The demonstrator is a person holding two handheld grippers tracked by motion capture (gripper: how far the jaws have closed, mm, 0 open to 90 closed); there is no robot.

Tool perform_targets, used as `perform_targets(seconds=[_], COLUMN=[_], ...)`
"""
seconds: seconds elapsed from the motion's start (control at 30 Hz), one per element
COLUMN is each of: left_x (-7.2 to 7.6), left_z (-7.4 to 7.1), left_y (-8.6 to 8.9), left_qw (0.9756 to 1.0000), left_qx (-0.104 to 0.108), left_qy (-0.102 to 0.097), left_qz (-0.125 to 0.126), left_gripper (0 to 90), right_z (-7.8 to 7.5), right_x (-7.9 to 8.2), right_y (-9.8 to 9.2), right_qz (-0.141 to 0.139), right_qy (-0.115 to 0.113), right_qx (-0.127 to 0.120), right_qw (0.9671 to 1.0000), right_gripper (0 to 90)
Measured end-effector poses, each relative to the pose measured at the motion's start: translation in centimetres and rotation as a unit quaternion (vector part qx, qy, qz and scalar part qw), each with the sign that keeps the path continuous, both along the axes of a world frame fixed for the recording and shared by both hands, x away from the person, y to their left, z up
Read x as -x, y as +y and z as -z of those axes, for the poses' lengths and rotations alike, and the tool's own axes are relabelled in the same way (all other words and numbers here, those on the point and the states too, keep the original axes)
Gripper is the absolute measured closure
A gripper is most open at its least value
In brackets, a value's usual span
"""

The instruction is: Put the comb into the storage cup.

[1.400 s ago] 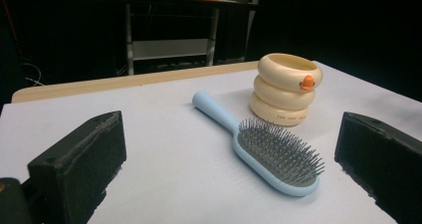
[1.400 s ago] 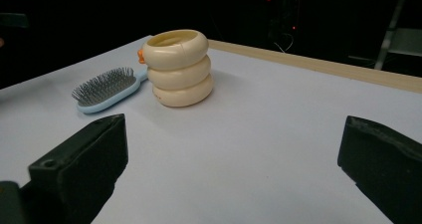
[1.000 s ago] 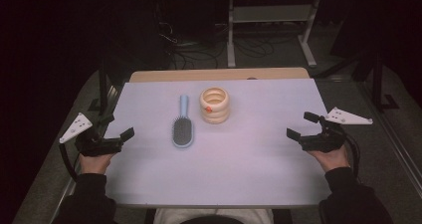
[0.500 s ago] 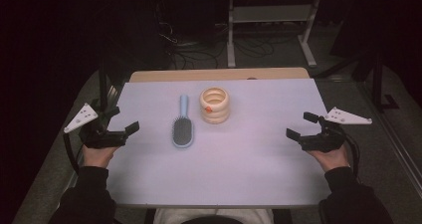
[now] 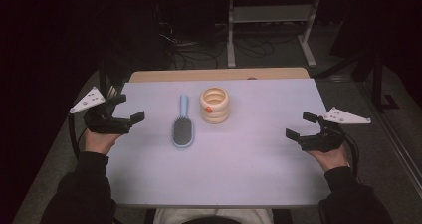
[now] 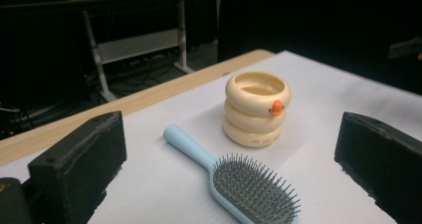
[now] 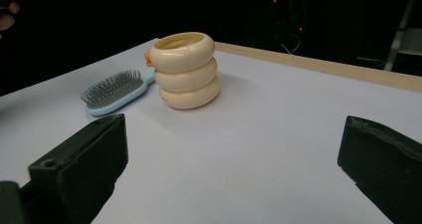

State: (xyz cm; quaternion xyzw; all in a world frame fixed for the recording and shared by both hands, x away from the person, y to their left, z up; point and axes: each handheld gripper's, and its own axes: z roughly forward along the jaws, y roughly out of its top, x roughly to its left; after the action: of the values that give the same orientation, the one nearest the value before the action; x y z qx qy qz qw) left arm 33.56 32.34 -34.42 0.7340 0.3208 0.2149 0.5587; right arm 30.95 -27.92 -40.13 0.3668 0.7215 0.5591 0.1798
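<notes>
A light blue hairbrush (image 5: 182, 125) lies bristles up on the pale table cover (image 5: 249, 164), handle pointing away from me. Just right of it stands a cream holder made of three stacked rings (image 5: 215, 105) with a small orange knob. In the left gripper view the hairbrush (image 6: 239, 179) and the cream holder (image 6: 256, 108) sit ahead between the jaws. My left gripper (image 5: 127, 108) hovers open near the table's left edge, left of the brush. My right gripper (image 5: 301, 125) is open near the right edge, and its view shows the holder (image 7: 185, 69) and brush (image 7: 115, 92) farther off.
A wooden strip (image 5: 219, 74) runs along the far edge of the table. Beyond it stands a metal shelf frame (image 5: 271, 20) with cables on the dark floor. Bare cover stretches between the holder and my right gripper.
My left gripper has moved forward and inward, toward the brush, and lifted slightly. The right gripper, brush and holder have stayed put.
</notes>
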Motion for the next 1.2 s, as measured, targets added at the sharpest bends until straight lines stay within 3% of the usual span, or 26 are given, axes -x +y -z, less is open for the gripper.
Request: perform_targets(seconds=[0.47, 0.6, 0.77, 1.2], left_x=[-2.9, -3.6, -4.6, -7.1], left_z=[-1.7, -1.8, -1.9, -1.2], left_y=[-3.1, -3.4, -4.4, -5.9], left_qw=[0.9990, 0.9988, 0.9974, 0.9958], left_qx=[-0.028, -0.030, -0.047, -0.053], left_qy=[0.013, 0.019, 0.030, 0.054], left_qz=[0.033, 0.035, 0.045, 0.052], left_gripper=[0.0, 0.0, 0.0, 0.0], right_z=[0.0, 0.1, 0.1, 0.1], right_x=[0.1, 0.2, 0.2, 0.2], right_y=[-0.1, -0.1, -0.2, -0.1], right_qz=[-0.002, -0.001, -0.001, -0.004], right_qy=[0.004, 0.004, 0.005, 0.007], right_qx=[-0.001, -0.001, -0.002, -0.001], right_qw=[1.0000, 1.0000, 1.0000, 1.0000], right_gripper=[0.0, 0.0, 0.0, 0.0])
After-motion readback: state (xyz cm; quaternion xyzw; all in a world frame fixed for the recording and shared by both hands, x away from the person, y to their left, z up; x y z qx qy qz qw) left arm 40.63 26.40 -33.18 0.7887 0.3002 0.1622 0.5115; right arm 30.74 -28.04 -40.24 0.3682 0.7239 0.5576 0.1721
